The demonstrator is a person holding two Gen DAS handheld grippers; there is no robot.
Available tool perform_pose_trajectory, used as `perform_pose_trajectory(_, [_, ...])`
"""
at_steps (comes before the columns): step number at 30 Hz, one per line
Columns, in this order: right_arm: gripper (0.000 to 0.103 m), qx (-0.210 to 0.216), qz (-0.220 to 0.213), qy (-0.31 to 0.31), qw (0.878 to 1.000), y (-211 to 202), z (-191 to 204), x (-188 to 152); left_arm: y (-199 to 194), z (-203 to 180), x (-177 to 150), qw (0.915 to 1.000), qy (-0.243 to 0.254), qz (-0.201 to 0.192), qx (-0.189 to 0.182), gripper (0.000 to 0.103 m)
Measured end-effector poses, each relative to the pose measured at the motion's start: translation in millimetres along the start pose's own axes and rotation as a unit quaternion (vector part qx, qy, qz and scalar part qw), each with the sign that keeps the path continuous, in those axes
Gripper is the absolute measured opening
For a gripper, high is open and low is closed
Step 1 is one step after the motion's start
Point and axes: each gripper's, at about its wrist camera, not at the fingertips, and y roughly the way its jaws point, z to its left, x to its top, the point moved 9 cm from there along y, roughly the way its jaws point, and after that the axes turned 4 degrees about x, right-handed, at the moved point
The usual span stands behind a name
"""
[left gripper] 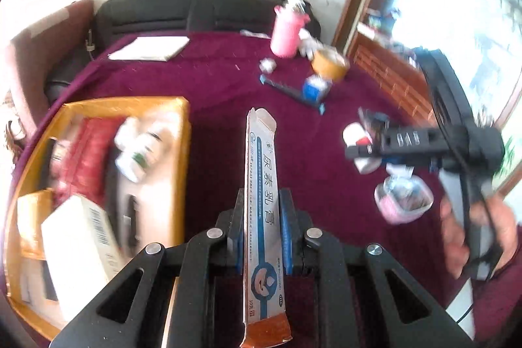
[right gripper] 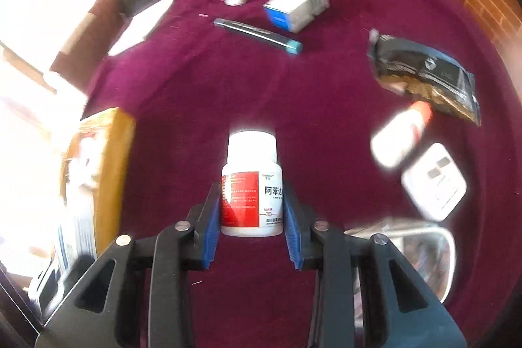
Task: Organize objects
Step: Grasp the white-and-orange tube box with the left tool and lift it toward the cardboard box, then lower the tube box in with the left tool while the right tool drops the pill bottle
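Fingers of the left gripper [left gripper: 262, 230] are clamped on a long, flattened ointment carton [left gripper: 263, 211], its long axis running straight ahead along the fingers, its open flap end pointing away, above the maroon tabletop [left gripper: 228, 77]. Fingers of the right gripper [right gripper: 250, 217] pinch a white pill bottle [right gripper: 252, 188] at its label, the bottle lying along the fingers with its cap pointing away. Both things appear lifted and in carriage. To the left sits a yellow tray [left gripper: 184, 132] already holding boxes and bottles. Likely next: carry each over the tray, lower it into a free spot, then release.
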Motion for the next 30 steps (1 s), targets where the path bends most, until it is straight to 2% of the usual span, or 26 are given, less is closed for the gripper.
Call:
perform_pose_trajectory(3, [0.032, 0.033, -0.003, -0.019, 0.999, -7, 37, 0, -19, 36, 20, 0.9994, -0.030, -0.018, 0.007, 0.014])
perform_pose_trajectory(6, [0.032, 0.071, 0.000, -0.039, 0.997, -5, 83, -7, -25, 84, 33, 0.9973, -0.057, -0.021, 0.041, 0.014])
perform_pose_trajectory(10, [0.032, 0.111, 0.022, -0.075, 0.991, 2, 139, -28, -21, 134, 32, 0.9938, -0.067, -0.009, 0.088, 0.014])
perform_pose_trajectory(12, [0.032, 0.120, 0.037, -0.092, 0.988, 15, 165, -37, -12, 150, 28, 0.9927, -0.075, 0.006, 0.094, 0.014])
perform_pose_trajectory(15, [0.032, 0.119, 0.060, -0.113, 0.985, 42, 198, -50, 4, 168, 12, 0.9917, -0.092, 0.029, 0.085, 0.014])
perform_pose_trajectory(18, [0.032, 0.104, 0.074, -0.119, 0.985, 67, 215, -55, 23, 172, 3, 0.9906, -0.114, 0.046, 0.060, 0.014])
perform_pose_trajectory(24, [0.032, 0.076, 0.088, -0.102, 0.988, 106, 216, -50, 54, 178, 10, 0.9862, -0.151, 0.063, 0.028, 0.012])
perform_pose_trajectory(26, [0.032, 0.077, 0.084, -0.105, 0.988, 108, 219, -48, 65, 183, 6, 0.9822, -0.171, 0.078, 0.010, 0.013])
perform_pose_trajectory(30, [0.032, 0.058, 0.080, -0.121, 0.988, 111, 221, -48, 65, 186, 4, 0.9801, -0.183, 0.076, -0.003, 0.013])
